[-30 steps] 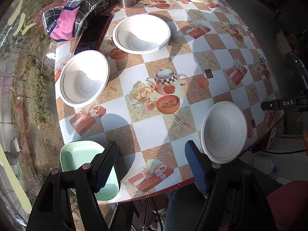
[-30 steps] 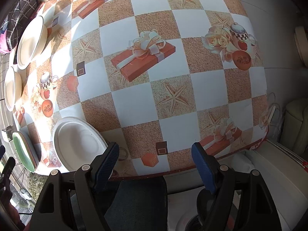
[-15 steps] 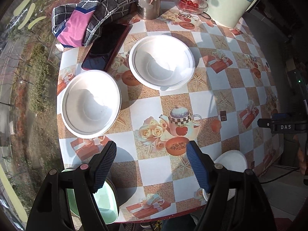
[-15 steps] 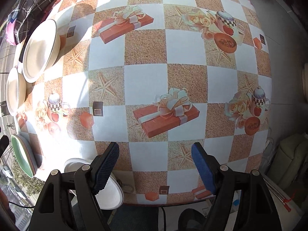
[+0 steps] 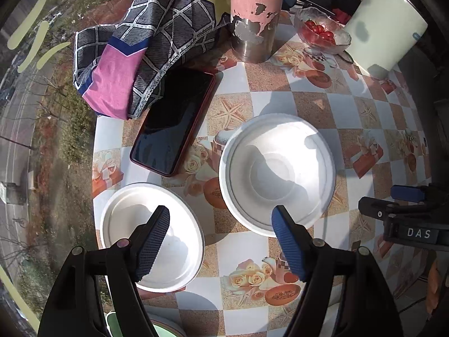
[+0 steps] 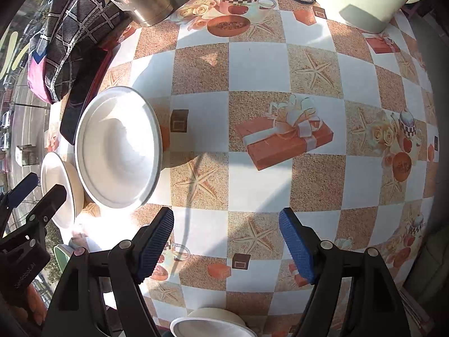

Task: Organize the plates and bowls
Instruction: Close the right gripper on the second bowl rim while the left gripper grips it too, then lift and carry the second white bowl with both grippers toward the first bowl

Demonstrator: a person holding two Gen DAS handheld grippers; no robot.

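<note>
Two white bowls sit on the patterned table. The larger far bowl (image 5: 277, 174) (image 6: 119, 147) lies ahead of my left gripper (image 5: 221, 241). The nearer left bowl (image 5: 153, 238) (image 6: 60, 188) lies under its left finger. My left gripper is open and empty above them. A third white bowl (image 6: 212, 324) sits at the near table edge below my right gripper (image 6: 226, 245), which is open and empty over the table. A green plate (image 5: 120, 324) (image 6: 63, 254) shows partly at the near left edge.
A dark phone (image 5: 175, 119), a patterned cloth (image 5: 146, 36), a pink metal tumbler (image 5: 255, 14), a glass bowl of tomatoes (image 5: 321, 32) and a pale green container (image 5: 384, 25) stand at the far side. My right gripper also shows in the left wrist view (image 5: 407, 210).
Both grippers have moved forward over the table toward the far side. The two white bowls now lie close under my left gripper; the third bowl has dropped to the bottom of the right view.
</note>
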